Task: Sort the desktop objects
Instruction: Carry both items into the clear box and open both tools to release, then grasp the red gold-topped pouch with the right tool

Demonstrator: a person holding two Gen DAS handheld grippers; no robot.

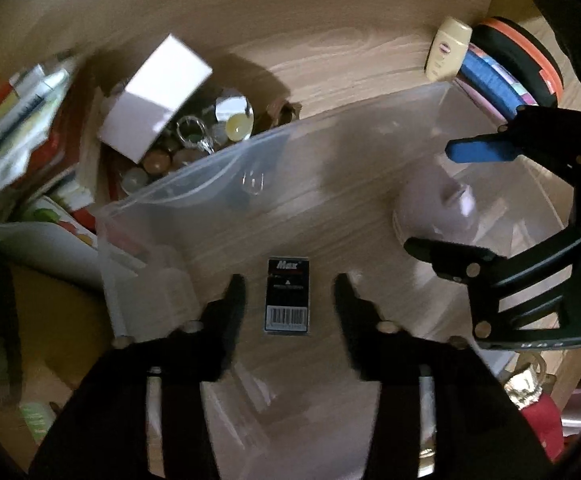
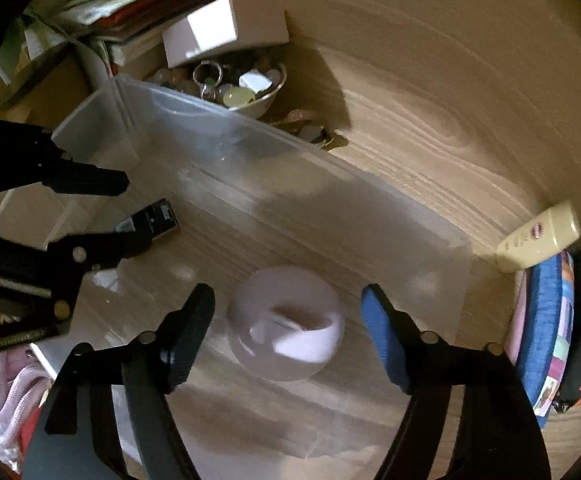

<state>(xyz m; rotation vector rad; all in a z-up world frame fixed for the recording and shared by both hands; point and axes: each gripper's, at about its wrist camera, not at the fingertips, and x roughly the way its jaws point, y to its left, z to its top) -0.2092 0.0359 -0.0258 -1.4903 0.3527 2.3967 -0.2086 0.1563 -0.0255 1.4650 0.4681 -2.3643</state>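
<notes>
Left wrist view: the left gripper (image 1: 289,300) hangs with its jaws spread wide and empty above a black barcoded packet (image 1: 288,295) lying flat on the floor of a clear plastic bin (image 1: 194,184), while the right gripper (image 1: 438,196) enters from the right over a white tape roll (image 1: 434,216) — beyond the bin, a bowl of trinkets (image 1: 210,128) and a white box (image 1: 156,96) sit on the wooden desk (image 1: 330,20). Right wrist view: the right gripper (image 2: 288,312) stands wide open, straddling but not touching the white tape roll (image 2: 286,324) inside the clear plastic bin (image 2: 250,148) — the black barcoded packet (image 2: 150,220) lies near the left gripper (image 2: 118,212), and a cream bottle (image 2: 538,236) rests on the wooden desk (image 2: 430,80) beside stacked tape rolls (image 2: 550,332).
</notes>
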